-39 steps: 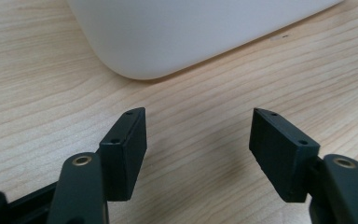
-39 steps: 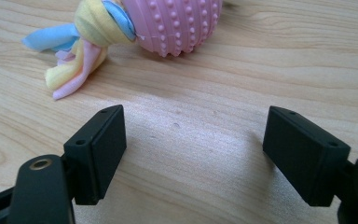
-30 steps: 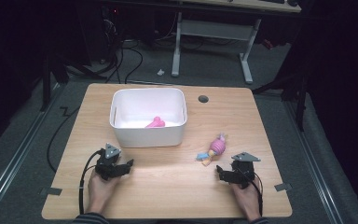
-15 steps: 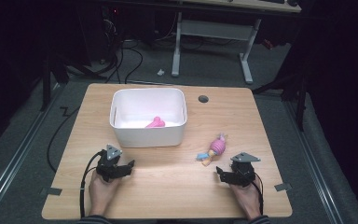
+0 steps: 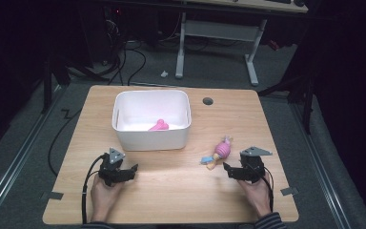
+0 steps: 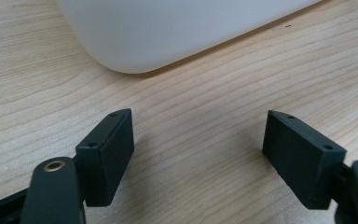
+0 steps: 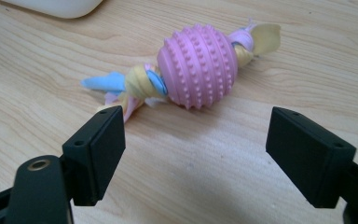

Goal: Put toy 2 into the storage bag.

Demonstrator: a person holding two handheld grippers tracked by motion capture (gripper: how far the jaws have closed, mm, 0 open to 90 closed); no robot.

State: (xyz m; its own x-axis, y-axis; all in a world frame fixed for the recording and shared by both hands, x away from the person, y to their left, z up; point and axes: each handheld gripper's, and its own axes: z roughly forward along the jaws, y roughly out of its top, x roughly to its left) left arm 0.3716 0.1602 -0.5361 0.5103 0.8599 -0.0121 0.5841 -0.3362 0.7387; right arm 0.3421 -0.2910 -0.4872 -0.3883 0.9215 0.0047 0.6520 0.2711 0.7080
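Nearest the person, two grippers are held low over the front of the counter (image 5: pixel 171 191), one in each hand. The left gripper (image 5: pixel 124 171) is seen at the front left, gripped by the left hand (image 5: pixel 104 198), with its cable looping back toward the counter's edge. Its fingers (image 6: pixel 107 154) are spread wide with only bare wood between them, and they have just been opening further; nothing is held. Just beyond them, the rounded corner of the bin (image 6: pixel 168 32) is seen in the left gripper view, close but not touched.

The right gripper (image 5: pixel 233 171) is seen at the front right, gripped by the right hand (image 5: pixel 258 193). Its fingers (image 7: pixel 95 149) are also wide apart and have just been opening again after a brief closing; nothing is gripped. The toy (image 7: pixel 196 66), a pink knobbed ball threaded on knotted blue, yellow and pink cloth strips, lies on the wood just ahead of these fingers and is not touched by them. In the high view the toy (image 5: pixel 219 152) is placed to the right of the bin, apart from it.

Farther back, the white bin (image 5: pixel 124 138) stands left of centre, with a pink thing (image 5: pixel 158 125) lying inside. Beyond it, a round hole (image 5: pixel 208 101) is set in the counter.
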